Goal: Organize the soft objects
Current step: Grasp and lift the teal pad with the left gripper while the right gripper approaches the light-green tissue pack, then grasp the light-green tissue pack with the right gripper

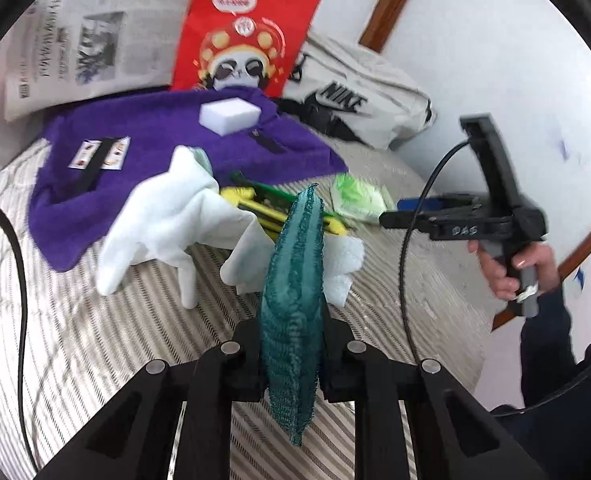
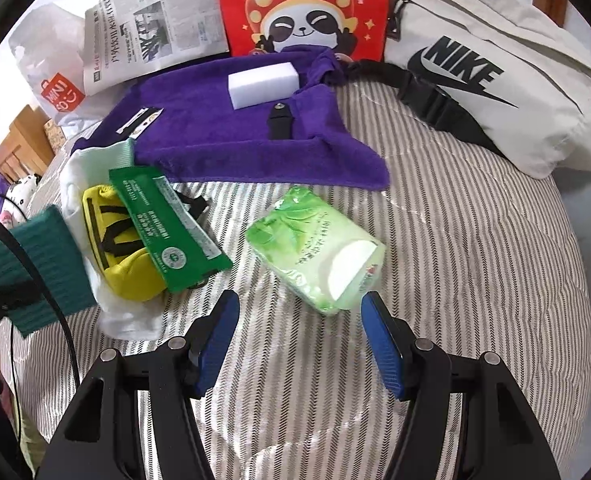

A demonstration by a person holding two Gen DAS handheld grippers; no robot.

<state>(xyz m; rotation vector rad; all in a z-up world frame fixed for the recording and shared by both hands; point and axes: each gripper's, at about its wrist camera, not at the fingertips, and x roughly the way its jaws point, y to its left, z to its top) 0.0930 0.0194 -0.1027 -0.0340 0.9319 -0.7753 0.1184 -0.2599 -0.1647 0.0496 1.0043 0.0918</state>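
A bed with a grey-and-white striped quilt fills the room in front of me, white wall behind it and a strip of brown wood trim running up that wall. Along the far edge lean a newspaper, a red panda-print bag and a cream Nike pouch. A purple towel lies spread before them with a white sponge block on top.

Nearer, a heap sits on the quilt: a yellow pouch under a green sachet, all resting on white cloth. Just beside the heap lies a green tissue pack, apart from it.

The left gripper is clamped on a teal knitted cloth, which stands up edge-on between its jaws, lifted in front of the heap. The right gripper hangs over the quilt with its blue pads spread apart, the tissue pack just ahead of them, untouched.
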